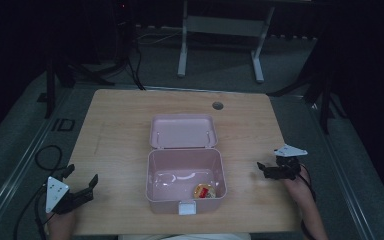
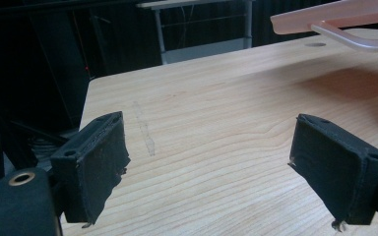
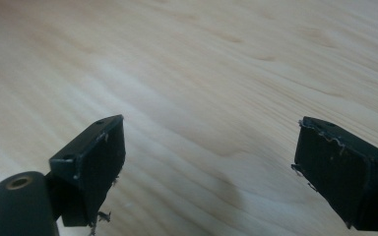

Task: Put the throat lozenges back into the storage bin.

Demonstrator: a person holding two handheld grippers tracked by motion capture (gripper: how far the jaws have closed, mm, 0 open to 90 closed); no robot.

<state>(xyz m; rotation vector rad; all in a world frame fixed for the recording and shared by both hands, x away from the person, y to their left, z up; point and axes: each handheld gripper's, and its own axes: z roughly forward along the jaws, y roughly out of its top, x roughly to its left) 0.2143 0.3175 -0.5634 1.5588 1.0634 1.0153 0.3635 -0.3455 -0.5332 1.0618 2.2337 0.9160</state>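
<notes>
Small red-and-yellow item (image 1: 204,190) in pink box (image 1: 157,170) too small to identify, box lid (image 2: 334,19) cropped by left gripper view's edge

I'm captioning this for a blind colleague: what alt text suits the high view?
An open pink lidded box sits mid-table, a small yellow-and-red item inside. Open left tongs and right tongs rest on the wooden table either side.
</notes>
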